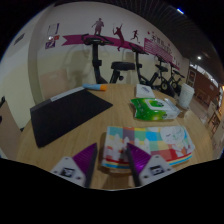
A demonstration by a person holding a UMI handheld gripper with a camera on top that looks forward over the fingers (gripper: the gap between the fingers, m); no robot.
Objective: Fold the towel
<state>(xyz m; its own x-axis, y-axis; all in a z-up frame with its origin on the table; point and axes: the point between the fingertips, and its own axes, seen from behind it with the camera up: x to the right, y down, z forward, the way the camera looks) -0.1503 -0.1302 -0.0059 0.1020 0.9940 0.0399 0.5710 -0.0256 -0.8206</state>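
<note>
**As Seen From the Near Edge: Towel Flat, Fold Yet to Do**

While reading the desk (100, 105) from its left side, meets first a black mat (68, 112) lying flat toward the left edge. Finds past it, at the far edge, an orange and blue pen-like thing (96, 87), too small to name with certainty.

Comes next to the gripper (112, 160) at the near edge, fingers spread apart, purple pads (86, 160) facing inward and pinching nothing. Shows the towel (152, 145), bright and many-coloured, spread on the desk just ahead of the fingers and reaching off toward the right, its near left part lying between the tips.

Continues right to green packets (155, 107), well apart from the towel, and to a white cup (186, 96) near the right edge.

Judging by the lie of the cloth, puts the task at its start: no grip taken, no lifted corner. Cannot tell whether one fold is already in it, since layers do not show. Leaves the taking of an edge and the folding over still to do.

Hides the towel's nearest edge behind the fingers.
</note>
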